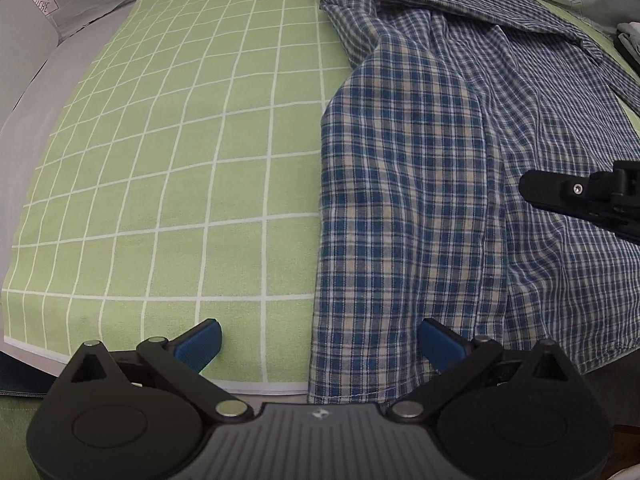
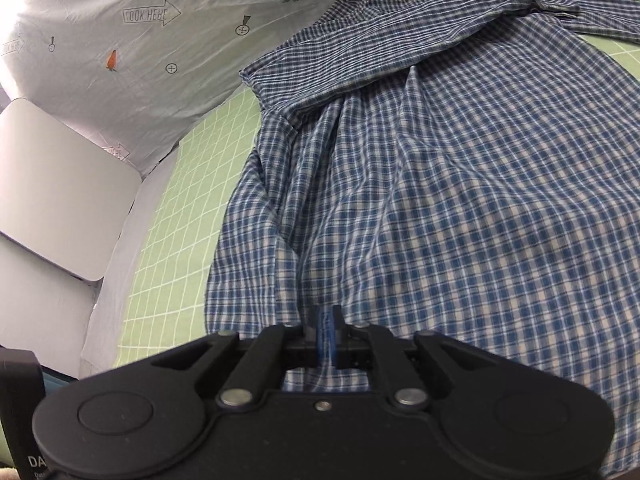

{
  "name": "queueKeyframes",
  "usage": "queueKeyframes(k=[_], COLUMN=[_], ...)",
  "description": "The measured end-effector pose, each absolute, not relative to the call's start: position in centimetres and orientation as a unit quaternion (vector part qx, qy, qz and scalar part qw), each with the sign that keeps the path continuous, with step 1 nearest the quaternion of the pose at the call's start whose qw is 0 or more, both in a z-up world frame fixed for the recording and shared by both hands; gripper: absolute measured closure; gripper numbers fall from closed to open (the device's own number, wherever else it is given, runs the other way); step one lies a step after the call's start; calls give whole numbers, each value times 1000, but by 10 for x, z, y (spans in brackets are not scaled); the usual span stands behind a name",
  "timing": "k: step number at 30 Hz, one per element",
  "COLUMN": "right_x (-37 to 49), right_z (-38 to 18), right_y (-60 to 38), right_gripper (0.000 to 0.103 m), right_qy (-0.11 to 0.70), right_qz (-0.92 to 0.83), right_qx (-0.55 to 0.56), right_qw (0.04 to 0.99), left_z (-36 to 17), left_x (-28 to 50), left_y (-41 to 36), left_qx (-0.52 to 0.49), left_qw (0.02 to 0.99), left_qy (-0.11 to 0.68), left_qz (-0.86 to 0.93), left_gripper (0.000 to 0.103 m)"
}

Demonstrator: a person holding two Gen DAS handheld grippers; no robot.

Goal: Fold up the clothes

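A blue and white plaid shirt (image 1: 420, 184) lies spread on a green grid mat (image 1: 180, 152), with a fold along its left side. My left gripper (image 1: 320, 346) is open at the near edge of the mat, its jaws straddling the shirt's bottom left hem without touching it. My right gripper (image 2: 327, 334) is shut on the shirt's hem; plaid cloth (image 2: 440, 184) runs between its blue pads. The right gripper also shows in the left wrist view (image 1: 576, 200), above the shirt's right part. The collar and a sleeve (image 2: 520, 4) lie at the far end.
A white printed sheet (image 2: 140, 28) with carrots and arrows lies beyond the mat (image 2: 168, 216). A white flat board (image 2: 52, 184) sits to the left of the mat. Some grey folded cloth (image 1: 630, 36) sits at the far right.
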State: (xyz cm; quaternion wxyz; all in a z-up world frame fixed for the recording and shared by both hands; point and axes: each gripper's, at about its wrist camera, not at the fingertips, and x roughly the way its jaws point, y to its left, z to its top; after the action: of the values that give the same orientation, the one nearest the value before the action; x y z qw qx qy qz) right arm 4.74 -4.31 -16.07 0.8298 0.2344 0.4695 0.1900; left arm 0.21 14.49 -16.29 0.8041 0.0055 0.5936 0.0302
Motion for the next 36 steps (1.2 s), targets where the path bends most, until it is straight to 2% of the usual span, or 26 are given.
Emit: queueKeyframes(k=[3, 5, 6, 7, 8, 9, 13, 20, 22, 29, 31, 33, 36], right_x=[46, 45, 44, 43, 41, 38, 26, 36, 42, 87, 101, 118, 148], right_z=[-163, -167, -169, -171, -171, -170, -150, -165, -156, -139, -136, -132, -129], right_y=[-32, -24, -20, -17, -15, -15, -20, -22, -26, -64, -78, -93, -115], right_gripper=[76, 74, 77, 95, 102, 102, 102, 99, 81, 39, 23, 17, 13], right_qy=[474, 482, 486, 490, 492, 491, 465, 513, 500, 473, 467, 457, 442], right_qz=[209, 218, 221, 226, 233, 241, 263, 216, 216, 149, 124, 102, 69], right_qx=[233, 229, 224, 220, 219, 220, 224, 176, 177, 187, 190, 189, 182], right_qw=[823, 817, 815, 813, 810, 808, 815, 812, 820, 848, 855, 863, 875], left_z=[-164, -164, -164, -163, -161, -159, -147, -132, -124, -104, -97, -92, -85], left_x=[-2, -4, -6, -7, -9, -11, -15, 3, 12, 55, 68, 88, 121], left_y=[146, 148, 148, 149, 151, 150, 165, 202, 207, 214, 216, 218, 223], left_qx=[-1, -5, -7, -9, -11, -11, -20, -64, -70, -109, -118, -130, -147], left_qw=[805, 807, 808, 809, 809, 810, 816, 825, 829, 844, 850, 856, 861], left_qy=[593, 590, 589, 588, 587, 586, 576, 557, 547, 513, 500, 487, 473], left_qz=[30, 28, 27, 26, 23, 21, 30, 76, 90, 115, 117, 116, 116], left_gripper=[0, 1, 4, 7, 14, 17, 17, 17, 17, 16, 16, 16, 16])
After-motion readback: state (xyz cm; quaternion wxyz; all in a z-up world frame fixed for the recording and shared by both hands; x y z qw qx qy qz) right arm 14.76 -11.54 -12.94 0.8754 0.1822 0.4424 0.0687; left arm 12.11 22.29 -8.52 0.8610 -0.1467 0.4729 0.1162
